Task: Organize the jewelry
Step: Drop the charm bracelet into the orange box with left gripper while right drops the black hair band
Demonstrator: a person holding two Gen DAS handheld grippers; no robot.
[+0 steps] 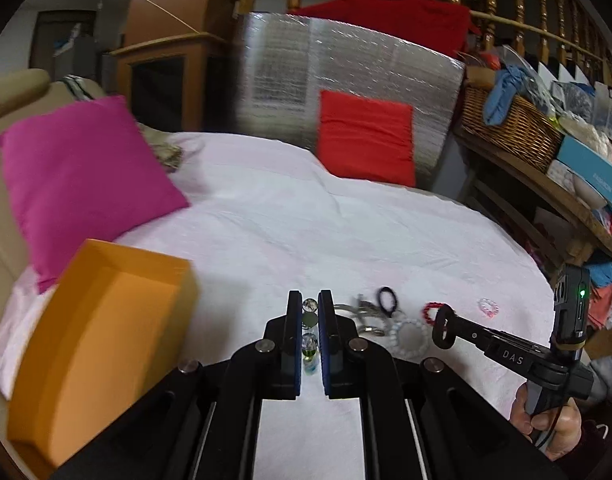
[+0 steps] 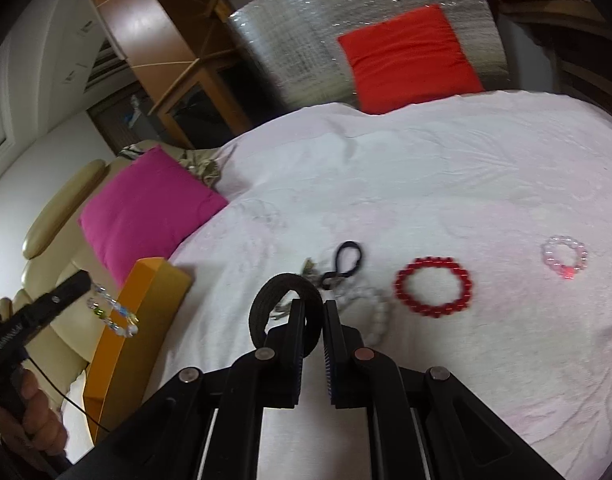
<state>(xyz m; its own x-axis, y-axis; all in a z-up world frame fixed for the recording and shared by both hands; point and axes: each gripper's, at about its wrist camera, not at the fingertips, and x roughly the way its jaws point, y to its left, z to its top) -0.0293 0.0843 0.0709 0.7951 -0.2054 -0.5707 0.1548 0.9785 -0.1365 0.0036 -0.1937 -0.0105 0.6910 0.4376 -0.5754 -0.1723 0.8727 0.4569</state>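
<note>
Crystal bead bracelet (image 1: 309, 334) is sitting clamped in left hand-held gripper (image 1: 310, 312) beside orange box (image 1: 106, 328); right hand-held gripper (image 2: 315, 314) is gripping black band (image 2: 284, 312) above bed (image 2: 426, 184).

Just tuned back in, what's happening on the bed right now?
Both grippers are carrying jewelry. The left gripper is shut on a crystal bracelet, held beside the orange box. The right gripper is shut on a black band, lifted above the sheet. Still lying on the sheet are a red bracelet, a pink bracelet, a white bracelet, a dark hair tie and some tangled metal pieces.
</note>
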